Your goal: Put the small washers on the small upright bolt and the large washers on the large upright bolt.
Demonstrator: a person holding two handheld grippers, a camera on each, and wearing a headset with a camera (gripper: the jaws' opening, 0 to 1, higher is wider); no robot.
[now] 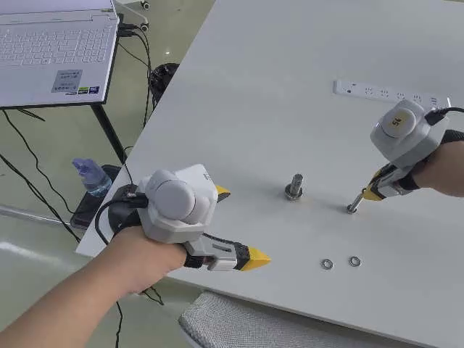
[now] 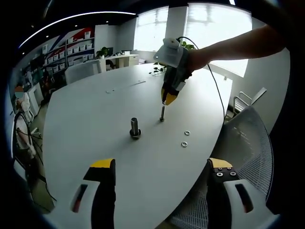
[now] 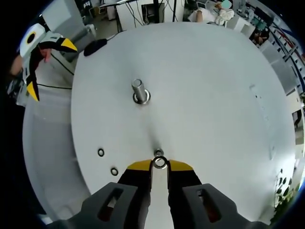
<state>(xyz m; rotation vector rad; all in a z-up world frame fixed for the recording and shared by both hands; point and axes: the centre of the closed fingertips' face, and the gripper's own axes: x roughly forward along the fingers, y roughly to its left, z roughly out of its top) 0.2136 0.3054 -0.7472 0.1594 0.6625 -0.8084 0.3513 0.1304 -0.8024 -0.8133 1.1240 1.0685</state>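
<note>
White table (image 1: 254,109): bolts (image 1: 294,187), washers (image 1: 327,264), power strip (image 1: 388,93).

Table (image 1: 290,72): we see plain white.
Left gripper (image 1: 241,225): white body, black jaws, yellow tips.
Right gripper (image 1: 371,194): we find the same three colours.
Large bolt (image 1: 294,185): silver-grey.
Small bolt (image 1: 354,204): silver-grey.
Held washer (image 3: 160,163): silver.
Loose washers (image 1: 327,264): silver.
Chair (image 1: 239,322): grey mesh.
Spray bottle (image 1: 92,176): we see blue.

Right gripper (image 3: 160,165) fingers pinch small washer (image 3: 160,162) just over small bolt (image 3: 158,152) top. Large bolt (image 3: 139,91) upright beyond. Two loose washers (image 3: 101,152) flat on table (image 3: 214,95), left of fingers. Left gripper (image 3: 50,67) upper left, fingers spread.
</note>
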